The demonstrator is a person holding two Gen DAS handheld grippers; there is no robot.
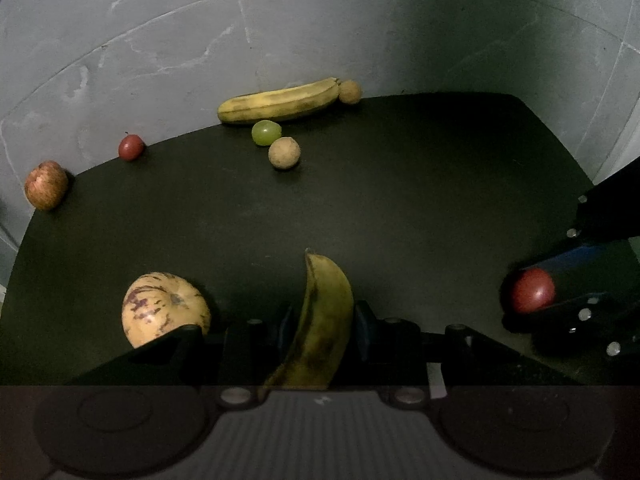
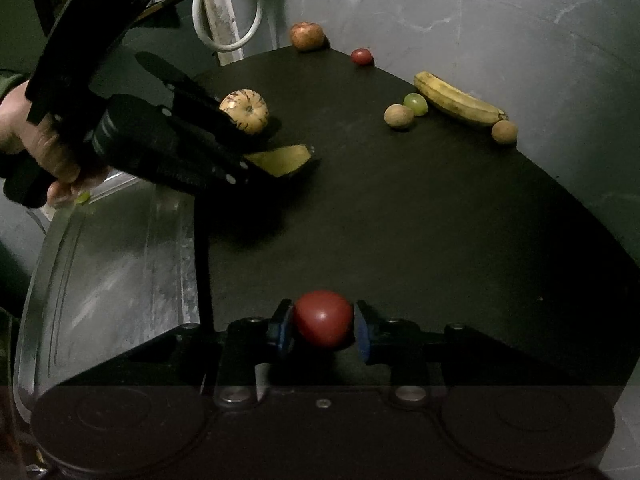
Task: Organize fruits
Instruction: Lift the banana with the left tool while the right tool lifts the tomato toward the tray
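Between the blue pads of the right gripper (image 2: 323,326) sits a red round fruit (image 2: 323,318) — pinched on both sides, low over the near edge of the black table (image 2: 400,220). Left gripper (image 1: 322,320) is clamped on a dark banana (image 1: 320,320), long axis running straight out along the fingers, tip pointing toward the far wall. Metal tray (image 2: 104,280) lies off the table's left edge, just beside and below the left gripper, so that one looks nearer to it; the right one would likely have to cross leftward. Nearby — a speckled melon (image 1: 166,310) just left of the held banana, close enough to get bumped. Well apart at the far edge: second banana (image 1: 280,100), green grape (image 1: 265,132), two brown round fruits (image 1: 284,153), small red fruit (image 1: 130,147), apple (image 1: 46,185). Centre of the table carries nothing.
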